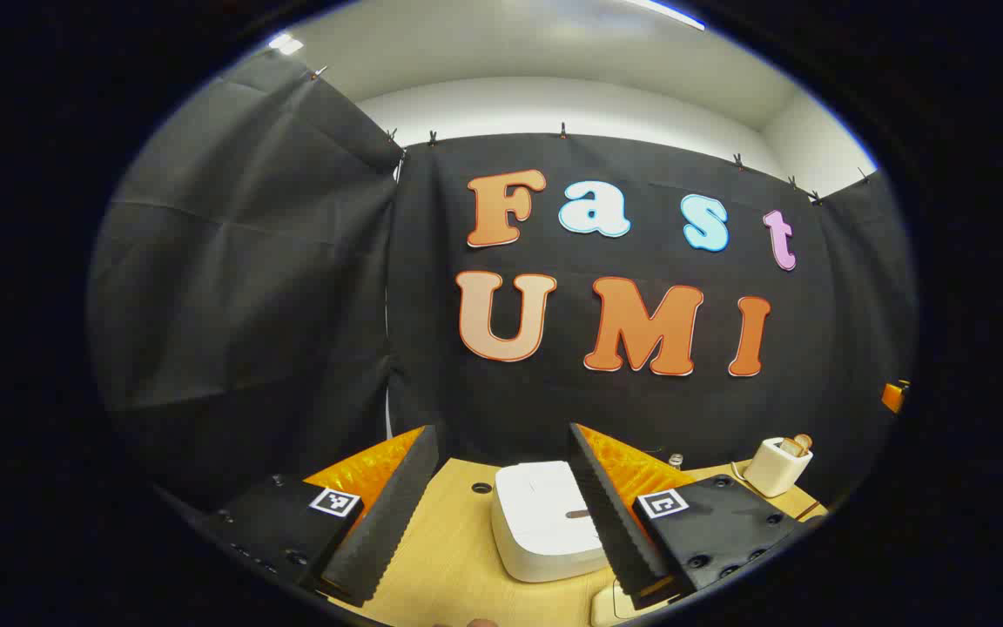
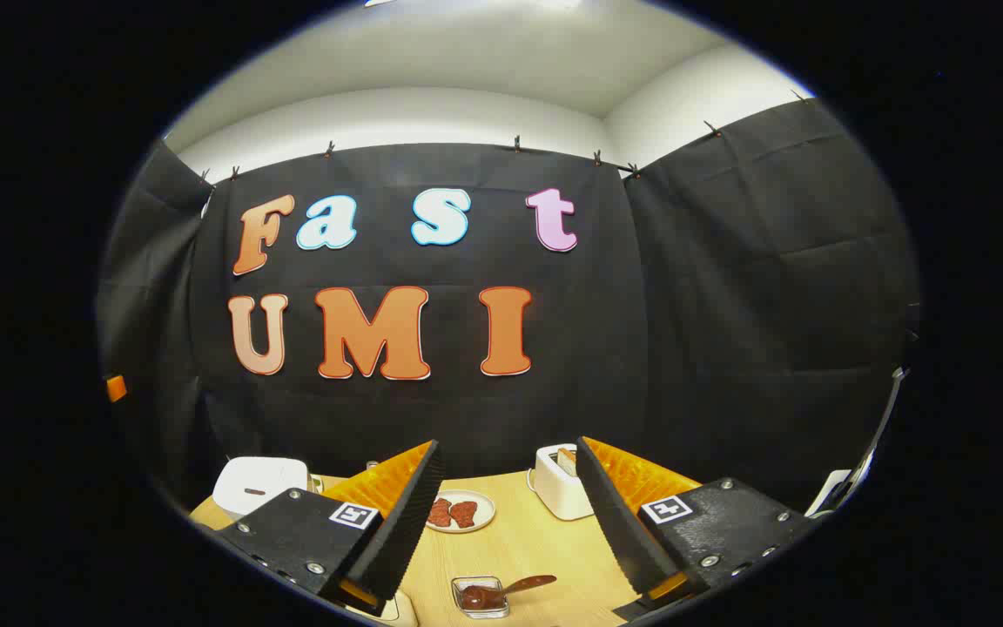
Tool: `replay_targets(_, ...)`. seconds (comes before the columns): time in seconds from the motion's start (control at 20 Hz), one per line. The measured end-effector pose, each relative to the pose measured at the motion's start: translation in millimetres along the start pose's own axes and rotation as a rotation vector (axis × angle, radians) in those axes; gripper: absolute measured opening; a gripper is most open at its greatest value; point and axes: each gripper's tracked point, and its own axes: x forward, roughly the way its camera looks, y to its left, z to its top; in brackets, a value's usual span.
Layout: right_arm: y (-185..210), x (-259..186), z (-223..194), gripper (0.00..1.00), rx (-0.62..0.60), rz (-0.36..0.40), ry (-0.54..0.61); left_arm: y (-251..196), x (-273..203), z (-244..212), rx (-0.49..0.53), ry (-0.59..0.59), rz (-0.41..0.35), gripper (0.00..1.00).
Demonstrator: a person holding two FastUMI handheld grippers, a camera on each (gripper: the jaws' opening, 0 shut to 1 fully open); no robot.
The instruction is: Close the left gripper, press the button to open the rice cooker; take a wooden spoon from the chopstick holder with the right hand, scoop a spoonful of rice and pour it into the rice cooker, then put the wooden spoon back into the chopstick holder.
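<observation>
White rice cooker (image 1: 545,521), lid down, is sitting on the wood table (image 1: 440,557) right between the left gripper (image 1: 501,514)'s fingers, w/ jaws spread wide, probably lining up for the button press; they'd need closing first. Right gripper (image 2: 506,522) is also hanging open, holding nothing, over a small dish w/ a spoon (image 2: 501,592), plate (image 2: 460,512) and toaster (image 2: 561,492) beyond. Cooker button is partly hidden behind a finger. Can't make out the chopstick holder or rice for certain.

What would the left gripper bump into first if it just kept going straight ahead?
Probably the rice cooker: it sits on the table between the open left gripper fingers, lid shut. Depth is hard to judge; aimed higher, it would meet the cloth wall.
</observation>
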Motion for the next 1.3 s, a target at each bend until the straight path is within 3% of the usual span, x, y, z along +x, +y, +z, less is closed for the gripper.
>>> replay_targets(0.25,5,0,5,0.94,0.008,0.020,0.007,-8,-4,0,-0.004,0.002,-0.062,1.00)
replay_targets(1.1,-1,-7,12,0.94,-0.047,0.016,0.006,-2,-10,-6,0.000,0.035,-0.050,0.99)
replay_targets(1.2,0,-6,11,0.94,-0.055,0.026,0.012,-5,-8,-8,0.007,0.039,-0.055,0.94)
replay_targets(1.3,0,-6,10,0.94,-0.078,0.019,0.015,0,-5,-10,0.016,0.046,-0.039,0.67)
